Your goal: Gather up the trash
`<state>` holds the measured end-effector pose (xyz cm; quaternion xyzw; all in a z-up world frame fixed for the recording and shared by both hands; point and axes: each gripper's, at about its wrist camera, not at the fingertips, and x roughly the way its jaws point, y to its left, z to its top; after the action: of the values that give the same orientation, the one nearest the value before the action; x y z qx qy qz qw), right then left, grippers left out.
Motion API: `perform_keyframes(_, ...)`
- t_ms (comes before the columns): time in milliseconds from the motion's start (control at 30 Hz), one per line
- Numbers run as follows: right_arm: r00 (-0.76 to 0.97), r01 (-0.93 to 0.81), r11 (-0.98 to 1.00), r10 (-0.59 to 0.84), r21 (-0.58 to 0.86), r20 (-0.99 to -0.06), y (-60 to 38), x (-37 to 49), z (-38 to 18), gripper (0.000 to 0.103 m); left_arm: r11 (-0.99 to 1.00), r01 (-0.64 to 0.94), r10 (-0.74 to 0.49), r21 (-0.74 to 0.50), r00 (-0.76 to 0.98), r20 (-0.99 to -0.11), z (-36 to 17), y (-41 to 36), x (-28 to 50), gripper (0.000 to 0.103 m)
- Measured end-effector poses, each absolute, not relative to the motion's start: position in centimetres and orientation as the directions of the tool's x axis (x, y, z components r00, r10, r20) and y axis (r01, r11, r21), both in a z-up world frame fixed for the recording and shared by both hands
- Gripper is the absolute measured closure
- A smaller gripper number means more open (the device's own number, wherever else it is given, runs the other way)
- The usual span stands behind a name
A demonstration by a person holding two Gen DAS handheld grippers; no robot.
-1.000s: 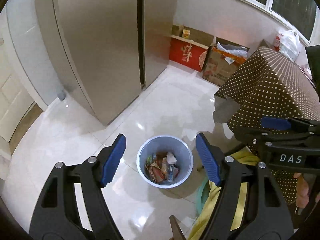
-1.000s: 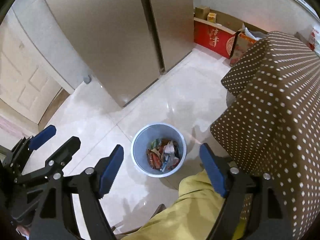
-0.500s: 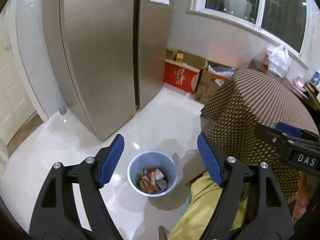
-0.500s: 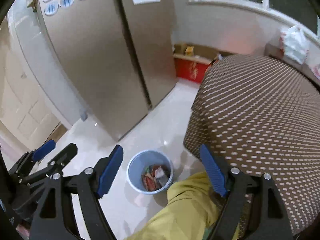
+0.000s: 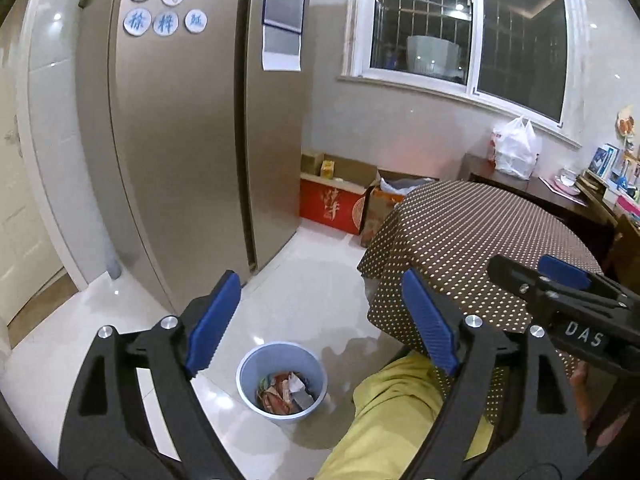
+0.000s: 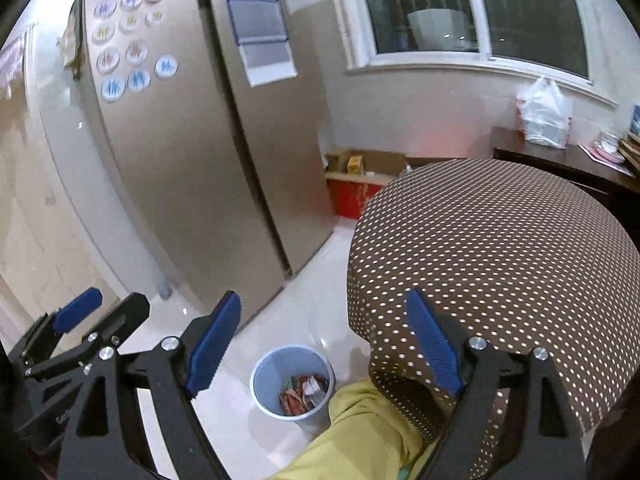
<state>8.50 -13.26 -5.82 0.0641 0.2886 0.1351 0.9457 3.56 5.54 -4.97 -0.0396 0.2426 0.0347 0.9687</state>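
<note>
— Blue bin on the white floor, is that where the trash sits?

— Yes, wrappers and crumpled paper lie inside it, beside the worktop with the dotted brown cloth and near a leg in yellow trousers.

— And the left tool?

— Its jaws have just been opening and stand wide, with nothing between the blue pads; the bin shows well below them.

— The right tool?

— Same: jaws just opening, wide apart, holding nothing. It hangs above the bin, next to the cloth's edge, with the tall fridge behind.
</note>
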Motion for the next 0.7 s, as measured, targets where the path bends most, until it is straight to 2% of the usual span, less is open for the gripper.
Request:
perform_keyframes(400,0.873,-0.230,0.959,0.278,0.166,-0.401,-15.1,3.5,-2.5,0.020,0.998,-0.064,0.050,-0.027,0.934,-0.353,-1.5,3.0,-0.4,0.018)
perform_keyframes(700,0.910,-0.237,0.960,0.273,0.147,-0.313,-15.6,1.4,-0.7,0.020,0.996,-0.079,0.066,-0.034,0.953,-0.296,0.0,2.2,-2.2,0.017)
